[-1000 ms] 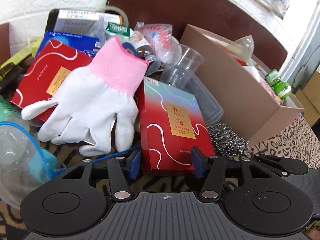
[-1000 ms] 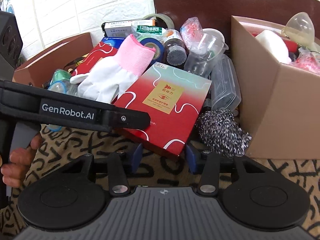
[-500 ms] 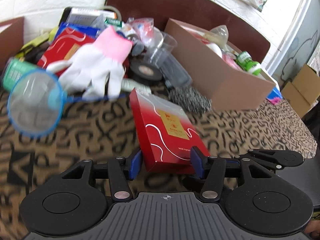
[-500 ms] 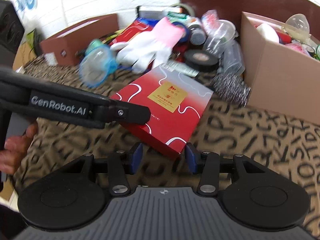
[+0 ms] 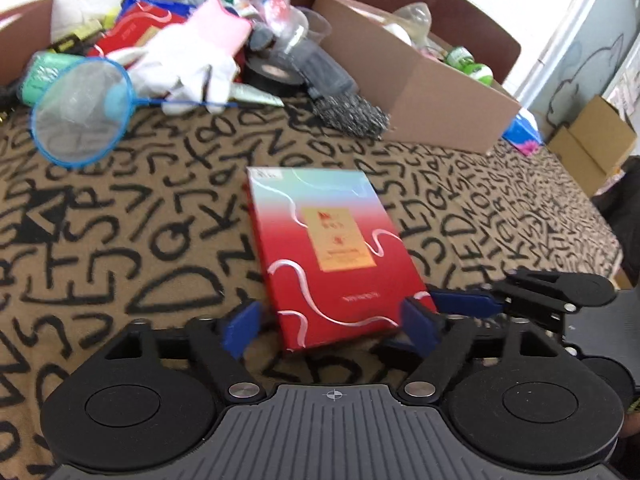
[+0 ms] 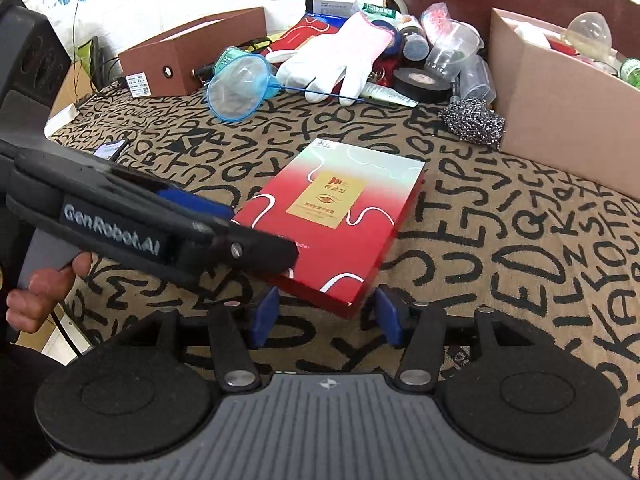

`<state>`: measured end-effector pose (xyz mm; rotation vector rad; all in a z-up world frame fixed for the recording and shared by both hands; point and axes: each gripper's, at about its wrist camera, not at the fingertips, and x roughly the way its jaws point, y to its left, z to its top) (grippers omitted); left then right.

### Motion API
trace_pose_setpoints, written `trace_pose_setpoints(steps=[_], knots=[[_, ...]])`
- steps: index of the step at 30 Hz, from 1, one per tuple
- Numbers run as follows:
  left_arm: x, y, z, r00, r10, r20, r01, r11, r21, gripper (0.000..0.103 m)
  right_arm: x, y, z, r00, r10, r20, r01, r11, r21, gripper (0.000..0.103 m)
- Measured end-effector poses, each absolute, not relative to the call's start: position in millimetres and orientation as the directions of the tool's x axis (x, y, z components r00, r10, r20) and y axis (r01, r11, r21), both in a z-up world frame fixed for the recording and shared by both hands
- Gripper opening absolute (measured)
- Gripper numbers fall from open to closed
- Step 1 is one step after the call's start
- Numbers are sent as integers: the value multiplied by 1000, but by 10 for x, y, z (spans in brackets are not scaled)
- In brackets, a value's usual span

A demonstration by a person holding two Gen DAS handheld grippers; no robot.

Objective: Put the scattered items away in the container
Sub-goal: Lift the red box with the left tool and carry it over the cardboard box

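While the red box (image 5: 334, 258) lay flat on the letter-patterned cloth (image 5: 120, 248), both tools reached in at its near end. Its long axis ran away from the left gripper (image 5: 330, 326), near to far, with the cardboard container (image 5: 416, 92) standing well apart at the far right. The left gripper's blue pads stood wide, one on either side of the box's near short edge; whether they pressed the sides could not be told. The right gripper (image 6: 326, 316) was parted too, bracketing the box's near corner (image 6: 352, 308) without visibly pinching it. From that view the box (image 6: 340, 224) lay diagonally, its far end pointing toward the container (image 6: 568, 120). In my judgement the left tool was better aligned for a grip across the width, while the right sat nearer the container. The glove (image 6: 332, 64), net (image 6: 240, 88) and steel scourer (image 6: 474, 120) remained scattered at the far side.
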<state>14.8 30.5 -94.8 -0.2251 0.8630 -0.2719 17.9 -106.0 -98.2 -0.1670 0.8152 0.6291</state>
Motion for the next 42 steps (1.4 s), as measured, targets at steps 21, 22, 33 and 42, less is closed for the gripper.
trace_pose_setpoints(steps=[21, 22, 33, 42], knots=[[526, 316, -1027, 609, -330, -722, 158, 942, -297, 89, 402, -1012, -1029, 508, 474, -720, -657, 753, 32, 79], [528, 318, -1027, 608, -331, -722, 159, 941, -298, 89, 408, -1005, -1026, 508, 473, -720, -658, 753, 30, 79], [613, 289, -1033, 597, -347, -724, 194, 937, -289, 86, 553, -952, -1066, 498, 482, -721, -678, 735, 23, 86], [621, 276, -1015, 597, -336, -729, 194, 941, -276, 84, 561, -868, -1047, 479, 505, -718, -716, 698, 13, 81]])
